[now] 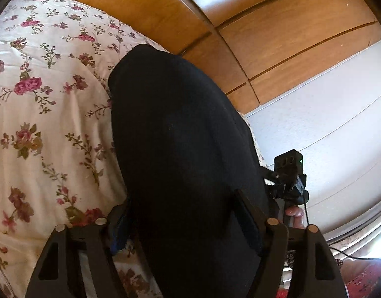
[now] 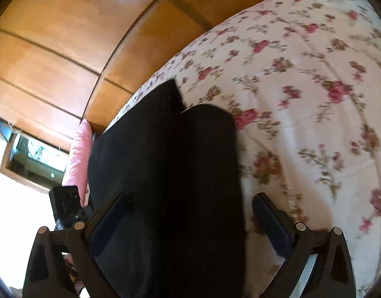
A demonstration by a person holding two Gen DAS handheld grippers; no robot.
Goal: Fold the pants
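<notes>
Black pants (image 1: 185, 149) lie on the floral bedspread (image 1: 41, 99) and stretch away from me toward the wooden wardrobe. My left gripper (image 1: 183, 213) stands wide open, its jaws on either side of the near end of the pants, the cloth lying between them. In the right wrist view the pants (image 2: 165, 161) show two overlapping layers. My right gripper (image 2: 195, 213) is also open and straddles the near end of the cloth; the cloth covers part of its left finger (image 2: 108, 221).
A wooden wardrobe (image 1: 265, 37) runs behind the bed. The right gripper's body (image 1: 289, 178), with a hand on it, shows at the bed's edge in the left wrist view. A pink pillow (image 2: 78, 154) and a window (image 2: 33, 159) are at the left of the right wrist view.
</notes>
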